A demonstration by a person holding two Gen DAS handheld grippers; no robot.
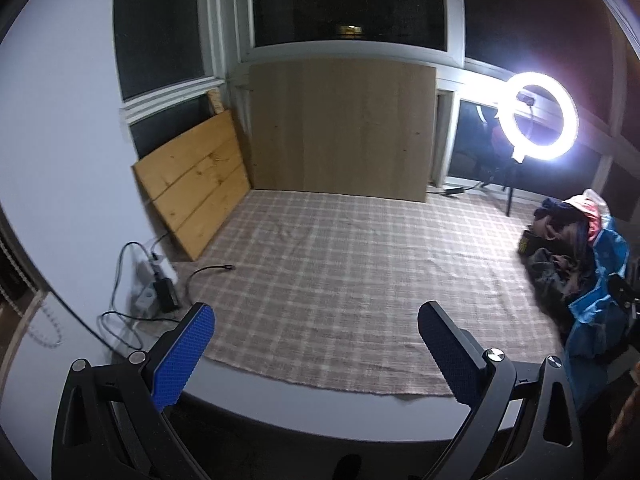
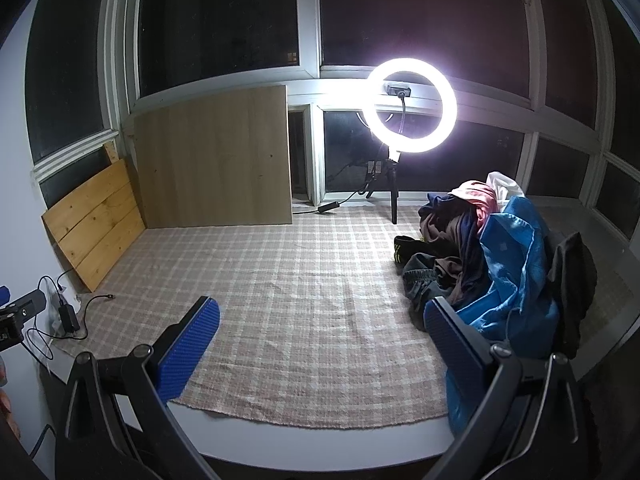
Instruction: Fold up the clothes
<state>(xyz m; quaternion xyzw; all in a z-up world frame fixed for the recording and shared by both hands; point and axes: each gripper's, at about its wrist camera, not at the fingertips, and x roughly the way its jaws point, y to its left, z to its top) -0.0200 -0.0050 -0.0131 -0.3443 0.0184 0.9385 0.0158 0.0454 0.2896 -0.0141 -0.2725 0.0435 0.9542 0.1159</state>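
A pile of unfolded clothes [image 2: 460, 236] in dark, brown, pink and white lies at the right of the plaid cloth [image 2: 304, 280], partly inside a blue bag [image 2: 508, 272]. The pile also shows at the right edge of the left wrist view [image 1: 568, 248]. My left gripper [image 1: 316, 344] is open and empty above the near edge of the plaid cloth [image 1: 340, 272]. My right gripper [image 2: 320, 340] is open and empty, its right finger close in front of the blue bag. The other gripper's body [image 2: 20, 316] shows at the far left.
A lit ring light [image 2: 412, 106] on a stand is at the back right, also in the left wrist view [image 1: 538, 116]. Wooden boards [image 1: 192, 184] [image 1: 340, 128] lean on the windows. A power strip with cables [image 1: 156, 284] lies at the left. A dark garment [image 2: 572, 280] hangs at the right.
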